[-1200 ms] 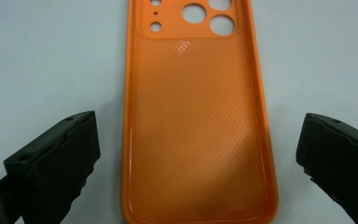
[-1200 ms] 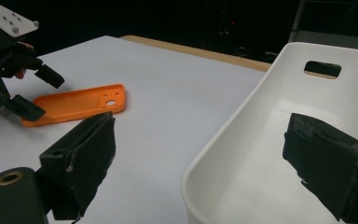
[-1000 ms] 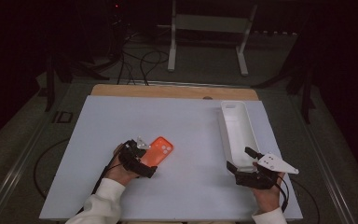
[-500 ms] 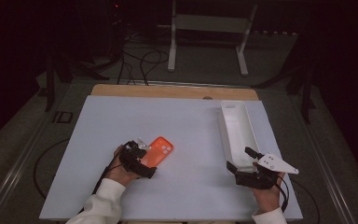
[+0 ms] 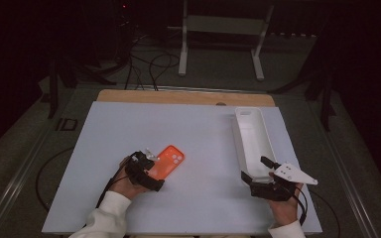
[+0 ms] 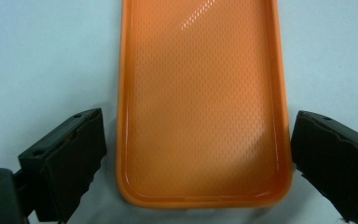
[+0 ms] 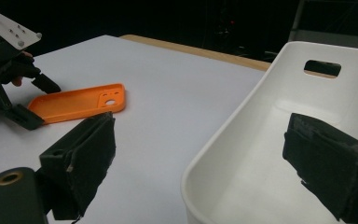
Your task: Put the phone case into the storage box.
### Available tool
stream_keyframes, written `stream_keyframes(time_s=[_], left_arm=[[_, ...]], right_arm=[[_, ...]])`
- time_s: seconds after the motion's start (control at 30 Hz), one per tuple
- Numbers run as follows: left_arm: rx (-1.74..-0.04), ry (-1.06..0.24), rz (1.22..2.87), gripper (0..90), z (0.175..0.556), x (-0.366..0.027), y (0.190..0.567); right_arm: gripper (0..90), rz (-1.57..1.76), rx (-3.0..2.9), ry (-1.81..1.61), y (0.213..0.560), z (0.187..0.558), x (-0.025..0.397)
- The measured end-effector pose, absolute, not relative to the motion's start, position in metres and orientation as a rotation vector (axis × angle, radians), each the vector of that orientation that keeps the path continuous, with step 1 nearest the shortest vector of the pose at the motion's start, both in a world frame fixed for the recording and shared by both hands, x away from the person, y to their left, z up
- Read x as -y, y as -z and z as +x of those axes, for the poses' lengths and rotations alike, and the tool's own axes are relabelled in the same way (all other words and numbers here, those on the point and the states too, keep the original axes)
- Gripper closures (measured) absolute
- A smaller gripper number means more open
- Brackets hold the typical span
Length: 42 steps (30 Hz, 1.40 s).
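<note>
An orange phone case [image 5: 167, 161] lies hollow side up on the white table top [image 5: 198, 129], left of centre. My left gripper [image 5: 153, 170] is open, and its jaws straddle the case's near end [image 6: 203, 93]; a small gap shows at the left jaw, while the right jaw is almost touching. A long white tray [image 5: 252, 136] sits at the right. My right gripper [image 5: 254, 168] is open at the tray's near end. One of its jaws is outside the tray wall [image 7: 223, 140] and the other is inside the tray. Beyond it, the case [image 7: 77, 105] and the left gripper [image 7: 37, 101] lie to the left.
A wooden strip [image 5: 183, 96] runs along the table's far edge. Past it, a metal stand [image 5: 223, 29] and cables [image 5: 151, 62] are on the dark floor. Bare table top [image 5: 203, 163] lies between the case and the tray.
</note>
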<state>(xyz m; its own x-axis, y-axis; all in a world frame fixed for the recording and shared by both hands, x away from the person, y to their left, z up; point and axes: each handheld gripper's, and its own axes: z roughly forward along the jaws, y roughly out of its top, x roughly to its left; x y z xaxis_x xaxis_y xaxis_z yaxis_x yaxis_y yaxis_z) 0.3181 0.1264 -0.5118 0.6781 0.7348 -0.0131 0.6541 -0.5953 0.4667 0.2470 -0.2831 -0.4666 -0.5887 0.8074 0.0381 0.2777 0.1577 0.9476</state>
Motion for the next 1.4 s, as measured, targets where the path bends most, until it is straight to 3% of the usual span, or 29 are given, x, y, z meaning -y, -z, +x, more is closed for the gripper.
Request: stream_keyframes(time_s=[0.23, 0.43, 1.0, 1.4], left_arm=[[-1.083, -0.241, 2.466, 7.0, 0.318, -0.126, 0.511], [-1.066, -0.230, 2.485, 15.0, 0.318, -0.126, 0.508], [-1.059, -0.245, 2.510, 16.2, 0.319, -0.123, 0.505], [-1.056, -0.287, 2.438, 16.5, 0.317, -0.124, 0.499]], right_arm=[[9.2, 1.032, -1.954, -1.433, 0.467, 0.247, 0.283], [9.2, 1.034, -1.958, -1.431, 0.467, 0.247, 0.282], [9.2, 1.029, -1.957, -1.433, 0.466, 0.248, 0.282], [9.2, 1.023, -1.960, -1.436, 0.466, 0.248, 0.281]])
